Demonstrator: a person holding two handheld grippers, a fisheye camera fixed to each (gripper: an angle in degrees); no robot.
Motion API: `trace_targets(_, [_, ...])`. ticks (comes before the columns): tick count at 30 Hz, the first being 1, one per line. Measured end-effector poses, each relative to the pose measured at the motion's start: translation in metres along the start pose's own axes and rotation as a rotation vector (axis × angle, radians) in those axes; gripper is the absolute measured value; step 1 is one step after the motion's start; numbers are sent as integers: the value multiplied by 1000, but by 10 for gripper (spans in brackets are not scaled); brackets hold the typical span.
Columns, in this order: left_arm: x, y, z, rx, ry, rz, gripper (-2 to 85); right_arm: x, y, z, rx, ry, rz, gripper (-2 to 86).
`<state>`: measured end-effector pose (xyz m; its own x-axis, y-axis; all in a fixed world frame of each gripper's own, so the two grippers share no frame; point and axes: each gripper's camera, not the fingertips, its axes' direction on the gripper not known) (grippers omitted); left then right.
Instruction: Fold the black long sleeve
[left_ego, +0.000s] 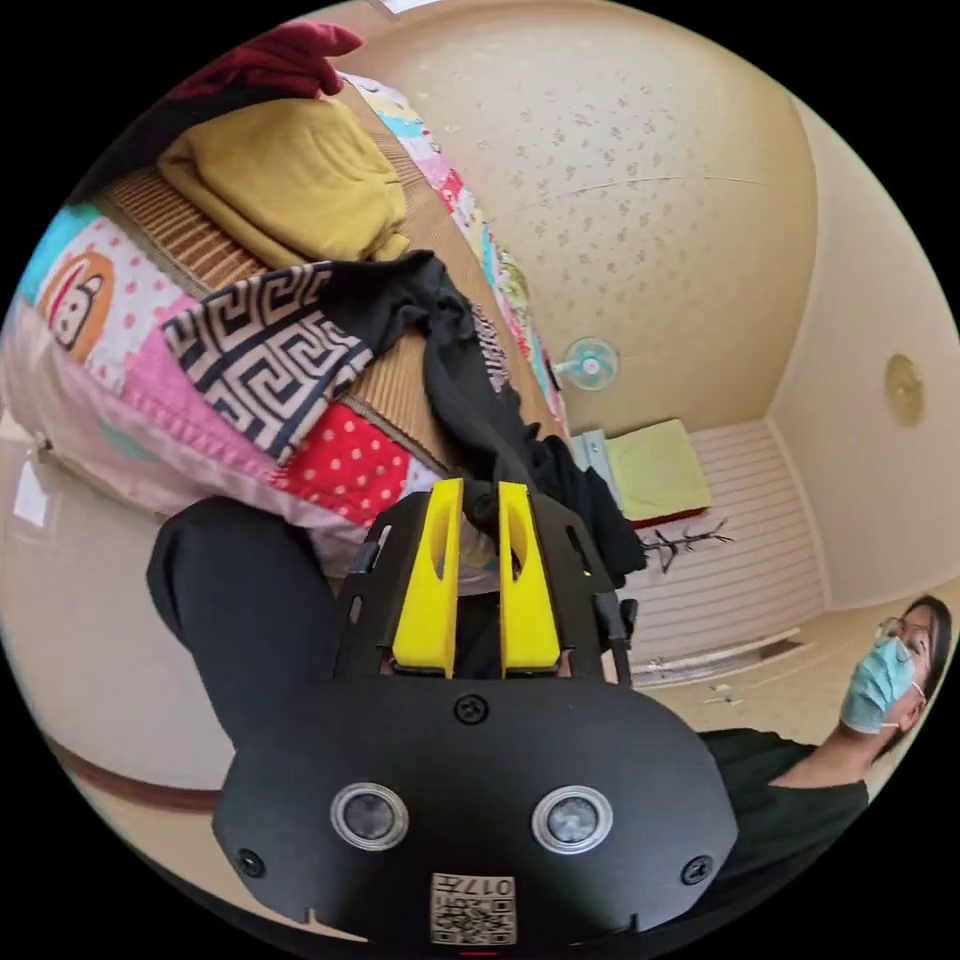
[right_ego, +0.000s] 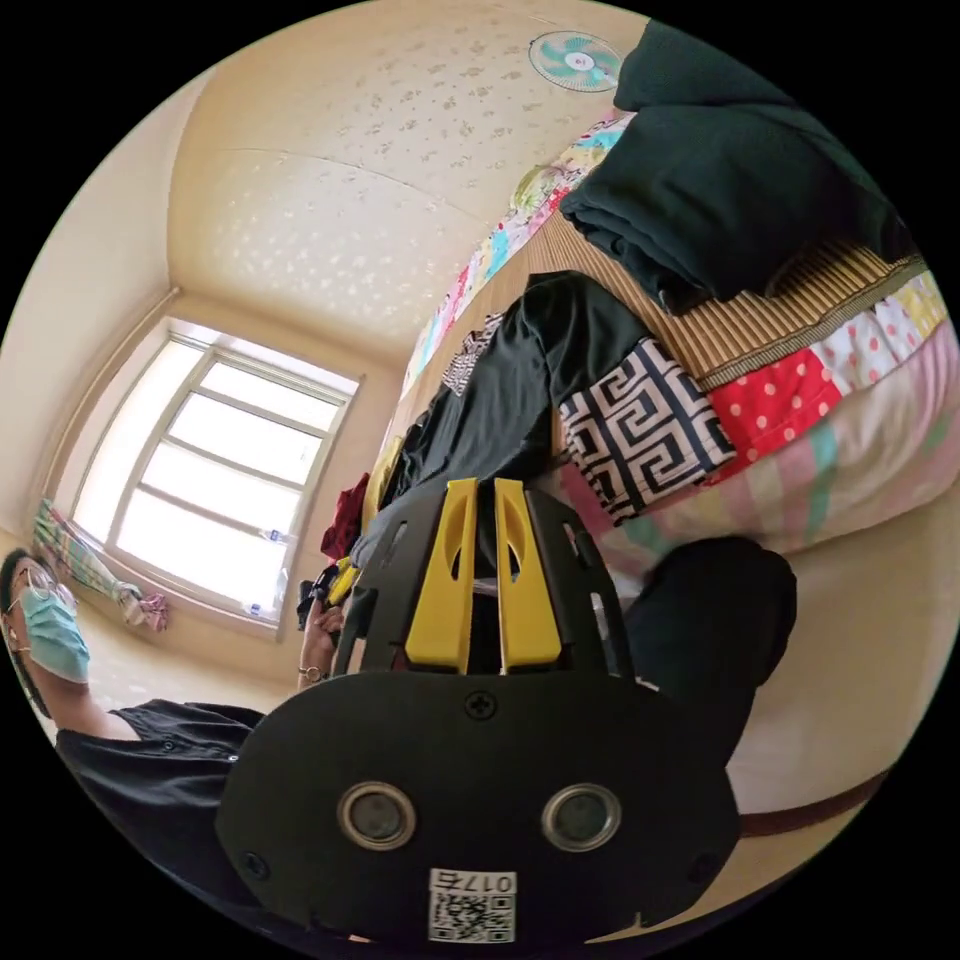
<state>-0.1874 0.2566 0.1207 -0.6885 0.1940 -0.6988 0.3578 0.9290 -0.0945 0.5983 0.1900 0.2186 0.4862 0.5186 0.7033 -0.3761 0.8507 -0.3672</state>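
Bed with woven mat and patchwork quilt: black long sleeve draped over its edge, stretching straight ahead from left tool, jaws clamped on its bunched cloth; right tool likewise gripping it.

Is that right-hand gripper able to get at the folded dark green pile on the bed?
Probably not right now: the right gripper seems shut on the black long sleeve, and the dark green pile lies farther along the bed, beyond that shirt.
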Motion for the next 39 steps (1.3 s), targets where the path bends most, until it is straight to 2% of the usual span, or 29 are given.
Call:
trace_targets(4, [3, 18, -6, 15, -54, 77, 110, 6, 13, -14, 32, 132, -32, 64])
trace_targets(7, [14, 18, 10, -71, -87, 197, 120, 8, 14, -9, -31, 199, -78, 86])
trace_targets(11, [24, 10, 49, -203, -243, 299, 131, 14, 3, 23, -157, 237, -163, 106])
trace_targets(13, [25, 8, 68, -279, -288, 313, 121, 15, -5, 37, -200, 233, -186, 103])
trace_targets(15, [26, 8, 84, -350, -343, 322, 48, 15, -14, 48, -233, 302, -198, 77])
trace_targets(16, [26, 7, 84, -360, -363, 320, 38, 15, -16, 46, -233, 325, -194, 67])
trace_targets(17, [28, 6, 80, -378, -345, 336, 17, 14, -22, 40, -264, 323, -197, 47])
trace_targets(19, [31, 4, 61, -393, -113, 402, 8, 11, -28, 21, -298, 202, -219, 32])
trace_targets(20, [28, 4, 43, -372, 117, 437, 6, 7, -29, 1, -280, 92, -238, 28])
trace_targets(21, [16, 3, 24, -325, 265, 419, 5, 8, -27, -18, -253, 28, -239, 25])
trace_targets(22, [8, 2, 17, -307, 295, 393, 4, 11, -26, -26, -246, 16, -229, 25])
trace_targets(25, [-27, 11, -1, -299, 132, 246, 11, 44, -21, -48, -262, 75, -120, 28])
trace_targets(27, [-41, 23, -6, -276, 56, 173, 36, 77, -16, -61, -223, 0, 4, 41])
trace_targets(29, [-47, 32, -14, -223, 84, 122, 68, 95, -12, -76, -124, -106, 97, 70])
trace_targets(32, [-45, 43, -29, -143, 76, 86, 86, 117, -7, -105, 68, -43, 253, 116])
trace_targets(35, [-32, 47, -31, -143, 101, 109, 87, 126, -14, -126, 202, -67, 274, 122])
trace_targets(37, [-23, 46, -25, -184, 158, 127, 87, 126, -26, -131, 209, -66, 252, 112])
trace_targets(39, [-5, 47, -20, -206, 176, 178, 86, 123, -47, -136, 165, 22, 236, 69])
